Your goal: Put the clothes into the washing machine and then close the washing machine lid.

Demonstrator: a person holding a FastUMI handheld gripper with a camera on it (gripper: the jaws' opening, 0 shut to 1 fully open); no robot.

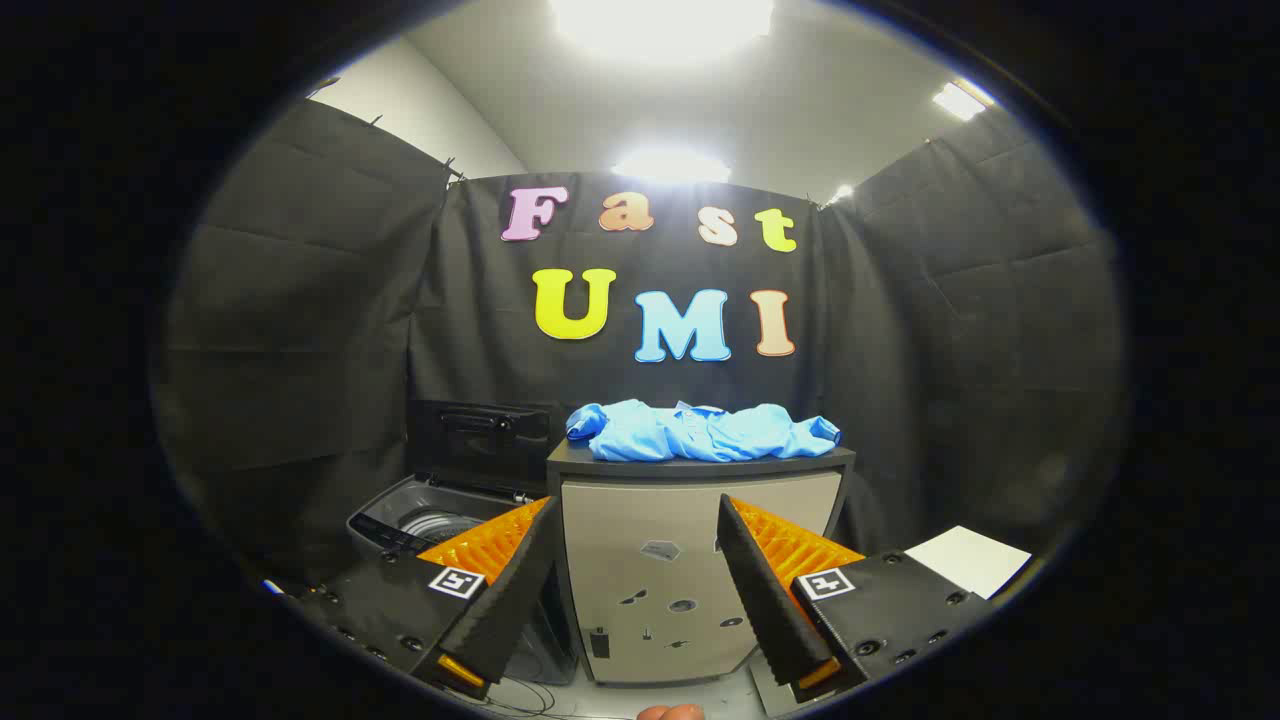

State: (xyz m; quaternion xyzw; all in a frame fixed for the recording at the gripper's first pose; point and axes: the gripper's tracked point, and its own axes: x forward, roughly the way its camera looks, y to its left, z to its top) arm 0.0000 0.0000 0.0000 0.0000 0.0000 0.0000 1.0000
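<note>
Gripper (635, 560) spread and empty, aimed at the cabinet (690, 560).
Blue clothes (700, 432) lie heaped on top, well beyond my fingers; washing machine (440, 520) stands beside it, lid (480, 440) up to receive them.

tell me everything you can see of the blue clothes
The blue clothes are a light blue, soft-looking fabric garment lying crumpled in a long low heap on the dark top of the grey cabinet, touching nothing else. It sits well beyond the open gripper, whose fingers hold nothing. The open washing machine stands beside the cabinet.
</note>
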